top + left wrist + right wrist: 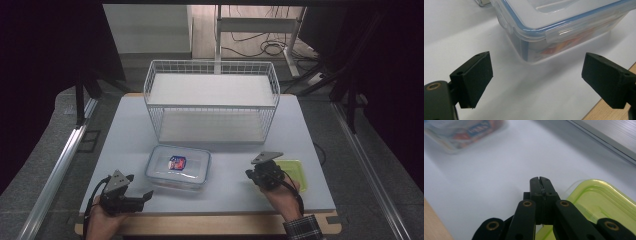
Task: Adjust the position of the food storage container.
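Resting low over the near left corner of the desk (125, 130), the left gripper (137, 192) stands with its jaws wide and nothing between them. Just ahead of it sits the clear box (178, 167) with its blue-sealed lid on; in the left gripper view that box (564, 27) lies beyond the jaws, a little apart from the pads, with colourful packets showing through its wall. One printed packet (177, 162) shows through the lid in the high view.

Over at the near right, the right gripper (256, 175) has its jaws pressed together — no gap shows, and nothing is caught between them. A green lid (295, 172) lies flat on the desk just beside and partly beneath it; in the right gripper view the green lid (604, 202) sits to the right of the closed tips (540, 181), and the box is well off to the upper left, blurred.

Beyond both grippers stands a white wire rack (212, 100) — two shelves, on the far half of the desk.
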A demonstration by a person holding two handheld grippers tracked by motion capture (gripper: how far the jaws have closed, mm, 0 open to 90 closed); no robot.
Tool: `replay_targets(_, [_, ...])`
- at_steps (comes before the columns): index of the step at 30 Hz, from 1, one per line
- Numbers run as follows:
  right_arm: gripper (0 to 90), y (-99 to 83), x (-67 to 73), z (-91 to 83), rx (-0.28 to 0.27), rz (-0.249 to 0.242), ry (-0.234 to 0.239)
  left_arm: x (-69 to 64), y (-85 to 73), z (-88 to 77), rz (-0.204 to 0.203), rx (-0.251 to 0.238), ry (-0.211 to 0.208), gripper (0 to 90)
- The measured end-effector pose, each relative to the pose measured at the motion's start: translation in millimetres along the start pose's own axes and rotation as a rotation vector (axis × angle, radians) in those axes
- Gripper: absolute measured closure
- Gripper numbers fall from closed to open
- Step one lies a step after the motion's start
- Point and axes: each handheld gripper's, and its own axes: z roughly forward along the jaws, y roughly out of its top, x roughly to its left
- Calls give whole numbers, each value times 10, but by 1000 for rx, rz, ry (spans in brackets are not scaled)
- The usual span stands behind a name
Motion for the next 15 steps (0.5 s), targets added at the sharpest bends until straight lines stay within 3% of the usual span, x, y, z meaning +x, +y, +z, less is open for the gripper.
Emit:
replay_targets(10, [894, -221, -308, -158, 10, 66, -91, 11, 14, -14, -11, 4, -11, 145])
replay_targets(13, [894, -230, -306, -184, -2, 64, -97, 33, 32, -39, -16, 0, -16, 212])
replay_targets(15, [894, -211, -271, -206, -25, 52, -85, 77, 52, -68, -16, -11, -18, 307])
